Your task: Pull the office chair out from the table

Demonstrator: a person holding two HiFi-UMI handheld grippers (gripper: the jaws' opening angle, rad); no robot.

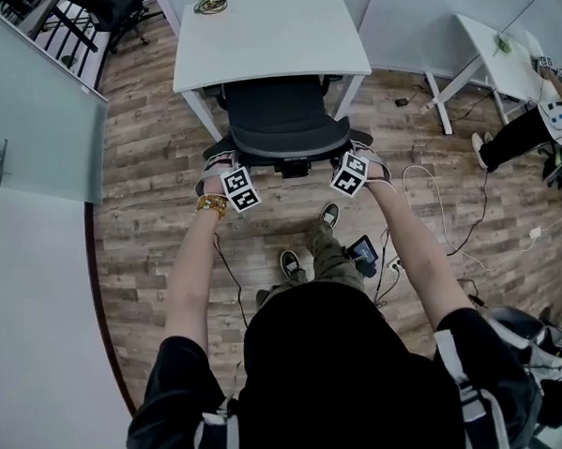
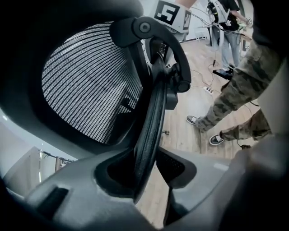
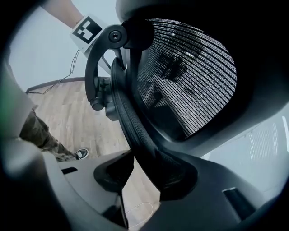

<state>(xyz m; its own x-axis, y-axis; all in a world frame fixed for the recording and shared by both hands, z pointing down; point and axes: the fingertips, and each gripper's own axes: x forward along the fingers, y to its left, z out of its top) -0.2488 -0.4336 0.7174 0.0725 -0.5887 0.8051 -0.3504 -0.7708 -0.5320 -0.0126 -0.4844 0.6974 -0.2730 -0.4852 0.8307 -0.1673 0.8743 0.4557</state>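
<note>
At the worktop's (image 1: 271, 36) near edge, the chair (image 1: 285, 125) is pinched by its back, one side in the jaws of the left gripper (image 2: 145, 173) and one in those of the right gripper (image 3: 143, 177), for a straight pull.

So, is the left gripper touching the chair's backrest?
Touching. In the left gripper view, the left gripper has the backrest rim between its jaws, with both pads pressed against it.

I wear a black short-sleeved shirt (image 1: 345, 375), camouflage trousers (image 1: 328, 254) and dark sneakers (image 1: 290, 262) with white soles. A gold bracelet (image 1: 211, 205) circles my left wrist. Black-and-white marker cubes (image 1: 240, 188) top my left gripper (image 1: 220, 164), at eleven o'clock, and right gripper (image 1: 370, 163), at one.
</note>
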